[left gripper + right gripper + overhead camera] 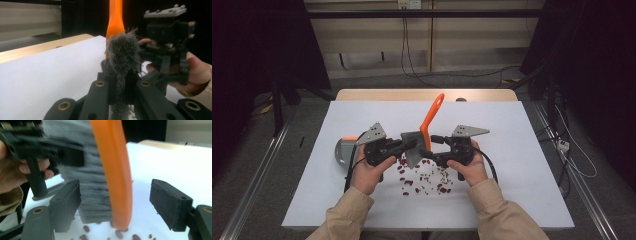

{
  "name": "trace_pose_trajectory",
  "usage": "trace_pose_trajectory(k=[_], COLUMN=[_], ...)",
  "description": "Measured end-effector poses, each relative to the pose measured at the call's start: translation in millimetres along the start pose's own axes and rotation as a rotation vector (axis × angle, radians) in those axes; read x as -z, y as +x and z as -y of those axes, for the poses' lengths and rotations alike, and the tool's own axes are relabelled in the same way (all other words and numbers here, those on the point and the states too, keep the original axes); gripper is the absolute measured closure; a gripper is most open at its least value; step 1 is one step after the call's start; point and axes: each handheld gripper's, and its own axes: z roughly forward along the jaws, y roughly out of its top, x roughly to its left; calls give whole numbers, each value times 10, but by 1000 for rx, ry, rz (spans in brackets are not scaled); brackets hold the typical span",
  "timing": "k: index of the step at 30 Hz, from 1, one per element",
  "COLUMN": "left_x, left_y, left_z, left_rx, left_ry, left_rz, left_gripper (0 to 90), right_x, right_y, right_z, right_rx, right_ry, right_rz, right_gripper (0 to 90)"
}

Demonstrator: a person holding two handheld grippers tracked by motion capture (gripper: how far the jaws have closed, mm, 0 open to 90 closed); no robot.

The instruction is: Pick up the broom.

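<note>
A: What do we see at the left side of the table?

B: We see a grey dustpan (343, 150) lying on the white sheet (512, 165), just beside the left hand (371, 172); this hand holds the left gripper (408, 144), which points to the middle.

A: And how do its jaws stand?

B: In the left gripper view they are closed on the grey bristles (124, 53) of the brush (427, 131); the bristles are pressed between them; so the left gripper has the brush.

A: Where is the brush exactly?

B: It is in the middle, between both grippers, lifted a little above the sheet; its orange handle (432, 117) goes up and away from us; below it many dark red beans (424, 181) and some small pale ones are scattered.

A: And the right gripper (437, 151)?

B: The right hand (469, 167) holds it; in the right gripper view its jaws are wide apart, one at each side of the orange handle (115, 172), and we see no contact; it grips nothing.
</note>
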Motion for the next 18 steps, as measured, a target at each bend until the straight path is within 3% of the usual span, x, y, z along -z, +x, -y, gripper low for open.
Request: trace_pose_trajectory(k=[6, 11, 14, 16, 18], left_x=[-13, -3, 4, 9, 22], left_y=[-18, -12, -4, 6, 21], left_z=[-1, -4, -6, -6, -9], left_rx=[6, 11, 13, 20, 35], left_ry=[-11, -26, -36, -41, -53], left_rz=[15, 18, 27, 35, 43], left_gripper=[856, 858, 859, 859, 859], right_x=[-76, -38, -10, 10, 36], right_y=[17, 34, 14, 31, 31], right_z=[41, 24, 26, 17, 10], right_rx=[9, 36, 11, 43, 30], right_ry=[34, 35, 44, 54, 55], right_rz=[-55, -61, -94, -80, -92], right_gripper=[284, 484, 558, 600, 648])
